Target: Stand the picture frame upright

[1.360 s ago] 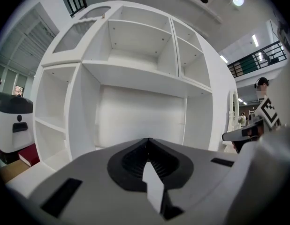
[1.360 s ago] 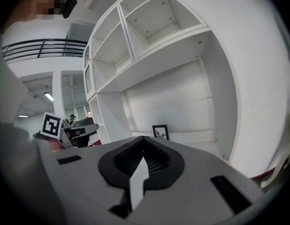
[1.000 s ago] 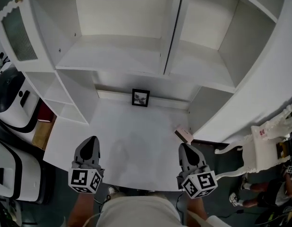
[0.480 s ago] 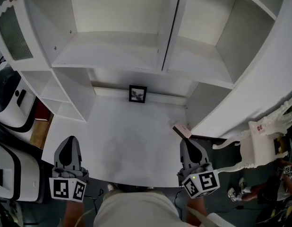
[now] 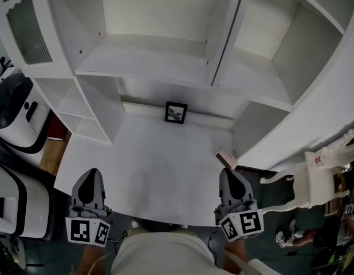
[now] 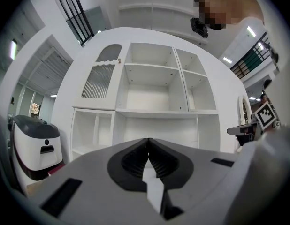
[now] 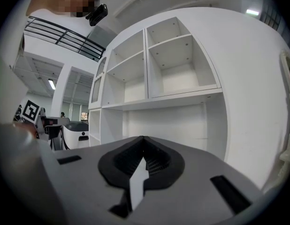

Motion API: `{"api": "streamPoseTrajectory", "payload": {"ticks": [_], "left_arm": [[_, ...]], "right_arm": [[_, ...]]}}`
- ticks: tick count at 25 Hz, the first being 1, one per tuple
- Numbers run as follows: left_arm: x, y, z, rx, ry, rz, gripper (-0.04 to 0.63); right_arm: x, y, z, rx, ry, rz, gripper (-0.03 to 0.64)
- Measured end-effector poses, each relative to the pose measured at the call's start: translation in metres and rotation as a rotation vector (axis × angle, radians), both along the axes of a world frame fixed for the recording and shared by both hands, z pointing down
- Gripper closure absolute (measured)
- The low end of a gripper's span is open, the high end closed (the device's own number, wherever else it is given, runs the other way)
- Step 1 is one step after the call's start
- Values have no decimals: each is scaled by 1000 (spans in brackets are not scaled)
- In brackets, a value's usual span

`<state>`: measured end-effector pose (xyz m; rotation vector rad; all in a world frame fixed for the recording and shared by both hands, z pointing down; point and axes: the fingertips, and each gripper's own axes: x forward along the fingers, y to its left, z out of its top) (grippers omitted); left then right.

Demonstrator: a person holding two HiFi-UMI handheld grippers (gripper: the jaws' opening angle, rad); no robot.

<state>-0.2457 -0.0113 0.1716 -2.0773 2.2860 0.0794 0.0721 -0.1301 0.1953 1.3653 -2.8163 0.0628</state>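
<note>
Straight ahead, faced a tall white shelf unit [image 5: 165, 67] of open compartments, cut off at the top and right. Looked down on its white desktop [image 5: 148, 171], bare across the middle. Noted white machines [image 5: 16, 113] cropped at the left and an ornate white chair [image 5: 320, 179] at the right. Held the left gripper [image 5: 91, 176] and the right gripper [image 5: 227, 176] near the front edge, both with jaws pressed together on nothing. Found the picture frame [image 5: 176, 112] standing against the back panel under the shelves, well apart from both, with nothing between. Spotted a small box [image 5: 225, 158] just beyond the right gripper. Could not make out the frame's image.
</note>
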Motion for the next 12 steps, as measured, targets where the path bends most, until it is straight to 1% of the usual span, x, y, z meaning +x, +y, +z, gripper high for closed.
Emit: {"api": "streamPoseTrajectory", "payload": {"ticks": [4,8,12], "left_arm": [[-3,5,2,4,10,2,577],[-3,9,4,5,13,-1,578],[-2,9,6,6,17,3,578]], "right_arm": [[-1,5,-2,10,-20,16,607],[-1,10,-2,5,-45,1,607],[1,13,-1,16,-31,18,607]]}}
